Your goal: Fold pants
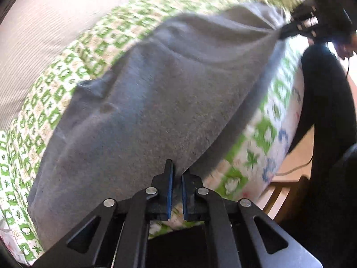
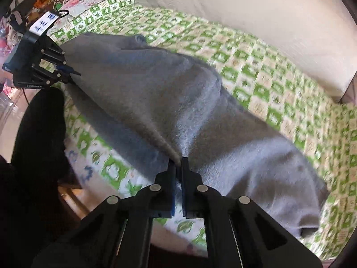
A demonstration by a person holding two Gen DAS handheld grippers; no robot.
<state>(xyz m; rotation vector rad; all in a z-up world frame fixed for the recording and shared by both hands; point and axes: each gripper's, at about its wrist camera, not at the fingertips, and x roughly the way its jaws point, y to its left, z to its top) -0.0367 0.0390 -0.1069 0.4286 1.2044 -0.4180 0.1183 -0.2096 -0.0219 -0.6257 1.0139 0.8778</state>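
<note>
Blurred and hidden parts

The green-and-white checked bedsheet [image 2: 256,67] is smeared by motion; beneath the grey fleece pants [image 2: 156,93] it is covered, and its far corner is cut off.

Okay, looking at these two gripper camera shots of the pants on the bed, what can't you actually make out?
- Gray pants: motion blur in both wrist views hides seams; waistband and cuffs can't be told apart.
- Pinched cloth: hidden inside the left gripper and right gripper.
- Bedspread: its print is smeared by blur.
- Person: cut off at the left wrist view's edge.

Bed [image 2: 256,71] w/ green-checked sheet; grey pants [image 2: 156,93] lying across it.
</note>
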